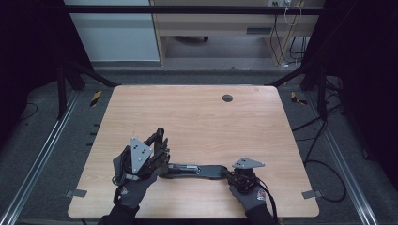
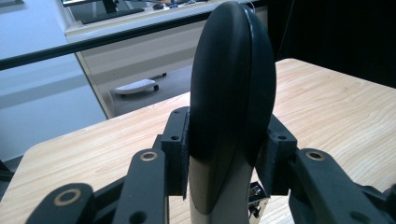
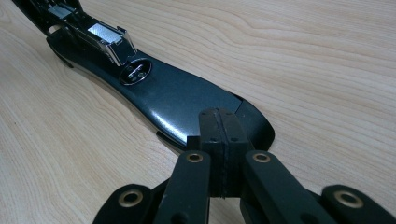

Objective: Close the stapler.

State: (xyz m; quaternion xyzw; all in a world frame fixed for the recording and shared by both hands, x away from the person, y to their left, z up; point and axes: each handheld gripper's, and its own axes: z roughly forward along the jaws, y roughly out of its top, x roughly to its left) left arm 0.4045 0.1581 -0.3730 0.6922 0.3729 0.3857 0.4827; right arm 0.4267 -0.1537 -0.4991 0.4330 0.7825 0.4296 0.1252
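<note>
Long black stapler opened flat on the light wooden bench (image 1: 197,112), near its 6 o'clock edge.
Left tool (image 1: 159,152) clamped on the stapler's (image 1: 197,171) rounded black top arm (image 2: 231,93); right tool (image 3: 219,135), jaws pressed together, bears on the black base end (image 3: 187,100).

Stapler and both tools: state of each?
Stapler: swung open, lying stretched out flat on the table, metal magazine exposed.
Left tool: clamped on the stapler's rounded black end.
Right tool: shut, nothing between the pads, tips on the stapler's other end.
</note>
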